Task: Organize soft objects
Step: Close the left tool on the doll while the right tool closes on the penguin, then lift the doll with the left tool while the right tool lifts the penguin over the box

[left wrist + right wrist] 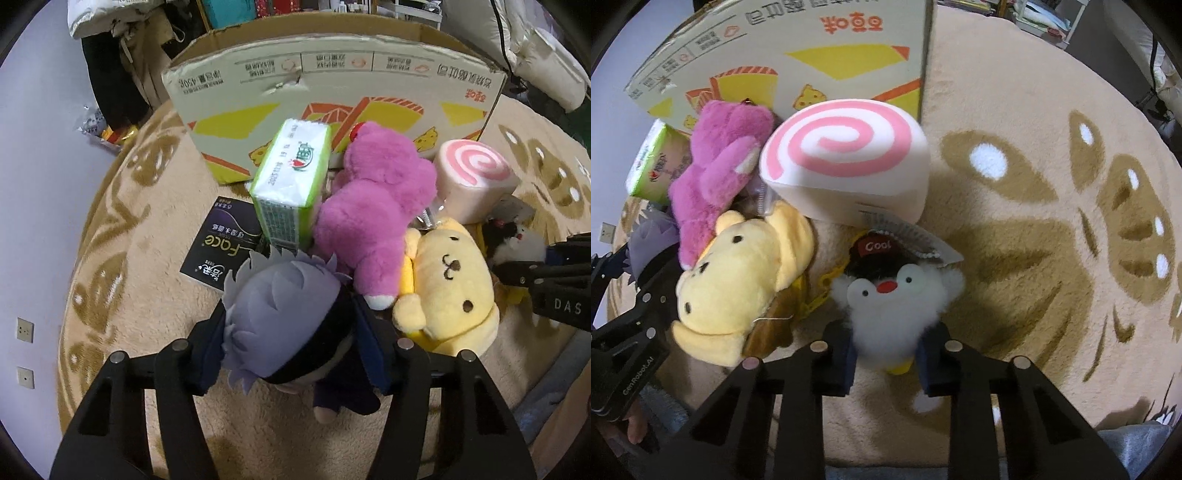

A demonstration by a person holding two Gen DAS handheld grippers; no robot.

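Observation:
My left gripper (291, 347) is shut on a grey-haired plush doll (280, 317) in dark clothes, held above the rug. My right gripper (886, 343) is shut on a white fluffy penguin plush (897, 299) with a black "Cool" cap. A pink bear plush (373, 206), a yellow dog plush (450, 284) and a pink-swirl roll cushion (472, 177) lie on the rug in front of a cardboard box (332, 92). The bear (716, 173), the dog (738, 280), the cushion (846, 166) and the box (820, 48) also show in the right wrist view.
A green tissue pack (291, 184) leans by the bear, over a black "Face" tissue pack (221, 243). A beige patterned rug (1052, 221) covers the floor. Clothes and bedding (517, 44) lie behind the box. A wall with sockets (25, 330) is at left.

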